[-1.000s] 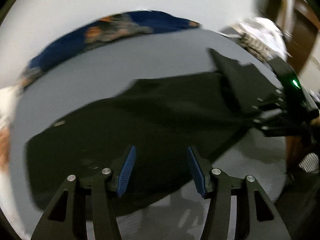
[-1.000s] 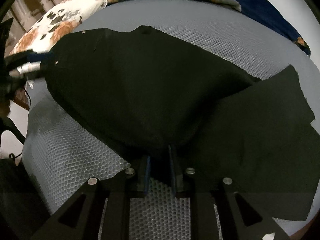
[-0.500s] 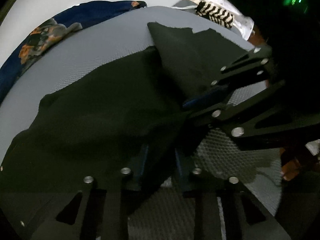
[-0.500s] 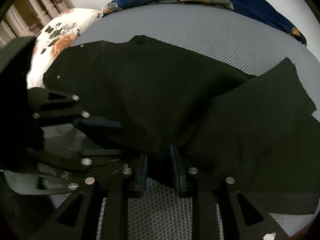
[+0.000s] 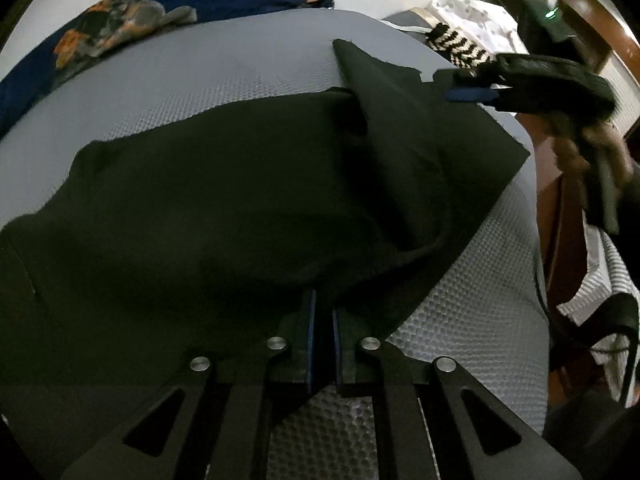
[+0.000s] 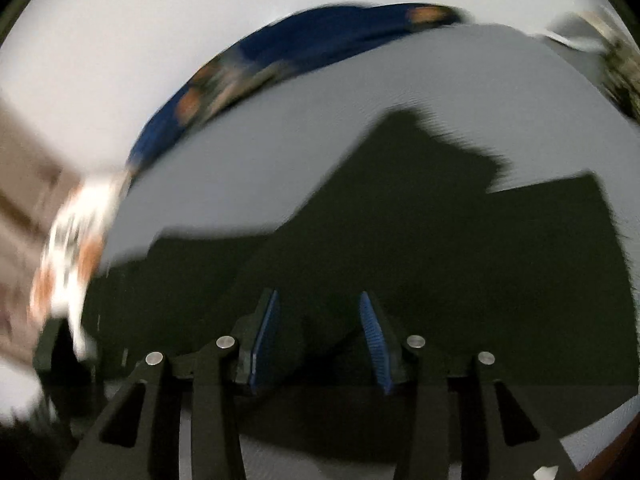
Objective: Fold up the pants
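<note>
Left wrist view: my left hand-held gripper [image 5: 322, 340] is clamping its 2 blue pads onto the near edge of the black pants [image 5: 224, 208], pinching a fold of the cloth between them. The pants are lying spread across the grey mesh bed [image 5: 208, 76], with 1 leg running toward the far right corner. There my right hand-held gripper [image 5: 466, 87] is hovering over the leg's end, my hand [image 5: 576, 140] wrapped around its handle. Right wrist view, heavily blurred: my right hand-held gripper [image 6: 318, 340] is opening its jaws, its 2 blue pads [image 6: 374, 340] standing apart with nothing pressed between them, the pants [image 6: 440, 260] lying below. A blue floral blanket [image 5: 120, 28] is bunching along the bed's far edge.
</note>
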{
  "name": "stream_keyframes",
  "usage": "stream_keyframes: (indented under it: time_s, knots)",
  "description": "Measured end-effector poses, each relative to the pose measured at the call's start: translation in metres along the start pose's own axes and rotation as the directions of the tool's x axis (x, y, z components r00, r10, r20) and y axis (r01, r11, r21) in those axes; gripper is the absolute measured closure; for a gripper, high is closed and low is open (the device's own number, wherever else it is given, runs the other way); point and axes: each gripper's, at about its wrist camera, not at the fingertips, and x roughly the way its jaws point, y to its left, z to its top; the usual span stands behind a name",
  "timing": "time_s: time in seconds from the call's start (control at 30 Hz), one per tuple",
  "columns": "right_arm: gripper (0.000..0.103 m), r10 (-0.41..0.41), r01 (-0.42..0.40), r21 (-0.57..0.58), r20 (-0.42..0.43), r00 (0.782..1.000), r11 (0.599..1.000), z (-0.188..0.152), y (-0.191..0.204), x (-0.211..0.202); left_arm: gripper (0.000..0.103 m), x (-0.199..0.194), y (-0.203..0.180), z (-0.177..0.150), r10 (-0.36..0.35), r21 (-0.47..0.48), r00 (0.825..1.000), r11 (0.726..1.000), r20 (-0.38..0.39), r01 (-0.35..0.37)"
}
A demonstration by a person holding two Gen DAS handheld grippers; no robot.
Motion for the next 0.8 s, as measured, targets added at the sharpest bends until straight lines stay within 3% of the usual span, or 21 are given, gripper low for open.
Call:
stream_keyframes:
  time_s: [0.17,0.37,0.57,0.63,0.8]
  knots:
    - [0.070,0.002,-0.016,0.207,0.067,0.998,0.978,0.030,-0.064,0.009,0.096,0.003,0.001,0.002,-0.001,-0.020,1.000,1.000,-0.010,0.001]
    - [0.073,0.012,-0.034,0.298,0.074,0.997,0.954,0.042,-0.090,0.027,0.096,0.006,0.003,0.003,-0.016,-0.047,1.000,0.999,-0.020,0.015]
    - [0.080,0.024,-0.048,0.310,0.081,0.996,0.950,0.056,-0.096,0.040,0.096,0.009,0.007,0.006,-0.025,-0.061,0.999,0.998,-0.030,0.024]
    - [0.090,0.019,-0.042,0.310,0.079,0.997,0.950,0.060,-0.098,0.044,0.095,0.009,0.007,0.006,-0.026,-0.063,0.999,0.998,-0.031,0.024]
    - [0.098,-0.045,0.023,0.240,0.083,0.996,0.970,0.068,-0.083,0.038,0.095,0.006,0.007,0.004,-0.022,-0.067,0.999,0.998,-0.032,0.020]
